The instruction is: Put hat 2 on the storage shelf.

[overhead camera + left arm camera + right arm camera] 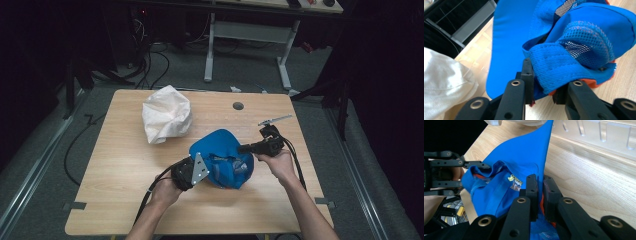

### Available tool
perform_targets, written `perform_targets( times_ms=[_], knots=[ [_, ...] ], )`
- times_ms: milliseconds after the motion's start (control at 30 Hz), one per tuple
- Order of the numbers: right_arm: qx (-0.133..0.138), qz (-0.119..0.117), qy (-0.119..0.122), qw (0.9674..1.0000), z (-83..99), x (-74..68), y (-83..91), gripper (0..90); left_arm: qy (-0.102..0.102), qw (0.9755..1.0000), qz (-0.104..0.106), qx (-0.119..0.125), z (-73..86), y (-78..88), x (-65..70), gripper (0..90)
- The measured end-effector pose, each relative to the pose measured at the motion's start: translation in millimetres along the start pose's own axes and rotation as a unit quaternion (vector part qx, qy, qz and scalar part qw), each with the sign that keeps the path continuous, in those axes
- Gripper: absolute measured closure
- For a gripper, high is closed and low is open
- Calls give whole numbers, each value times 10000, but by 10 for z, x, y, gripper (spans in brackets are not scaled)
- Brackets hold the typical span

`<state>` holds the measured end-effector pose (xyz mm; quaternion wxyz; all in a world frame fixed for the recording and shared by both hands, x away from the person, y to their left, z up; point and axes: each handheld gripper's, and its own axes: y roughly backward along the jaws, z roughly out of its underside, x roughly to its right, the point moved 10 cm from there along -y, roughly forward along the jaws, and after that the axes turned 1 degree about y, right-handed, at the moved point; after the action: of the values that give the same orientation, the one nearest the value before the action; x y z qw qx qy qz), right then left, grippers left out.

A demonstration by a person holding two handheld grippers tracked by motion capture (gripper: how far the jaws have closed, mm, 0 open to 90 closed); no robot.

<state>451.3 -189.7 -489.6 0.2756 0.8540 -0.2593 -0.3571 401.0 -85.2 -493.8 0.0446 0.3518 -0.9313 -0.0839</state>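
Observation:
A blue cap [222, 150] with mesh panels and orange trim is held over the wooden table [125, 200], between both grippers. My left gripper [211, 168] comes in from the lower left. In the left gripper view it [543, 86] is shut on the cap's [574, 45] mesh rear band, with the fabric bunched between the pads. My right gripper [243, 148] reaches in from the right. In the right gripper view it [541, 192] is shut on a thin edge of the cap [524, 157] beside a small embroidered logo [515, 182]. The left gripper [449, 175] shows across the cap there.
A crumpled white cloth item [165, 119] lies at the table's back left, close to the cap; it is also in the left gripper view [444, 82]. A round cable hole [238, 106] sits near the far edge. A white desk frame [247, 35] stands beyond.

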Motion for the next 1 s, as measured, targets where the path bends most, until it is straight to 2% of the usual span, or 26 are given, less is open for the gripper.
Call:
perform_targets(
  times_ms=[267,400,533,633,833,900,1000],
  knots=[
    [189,2,-180,9997,-41,81,4,812,21,9995,276,123,-182,52,108,826],
    [301,109,-211,9993,-71,113,4,786,231,9984,491,132,-248,80,177,836],
    [423,253,-173,9986,-96,129,6,756,332,9971,681,53,-264,100,247,843],
    [577,388,-154,9975,-129,153,21,679,497,9954,814,44,-291,112,295,850],
    [1040,493,-253,9930,-209,201,120,499,620,9936,944,-14,-314,134,332,856],
    [1193,441,-340,9913,-231,211,159,463,615,9935,951,-64,-284,128,344,858],
    [1308,550,-360,9892,-239,253,210,438,698,9932,931,-37,-273,132,329,859]
  ],
)
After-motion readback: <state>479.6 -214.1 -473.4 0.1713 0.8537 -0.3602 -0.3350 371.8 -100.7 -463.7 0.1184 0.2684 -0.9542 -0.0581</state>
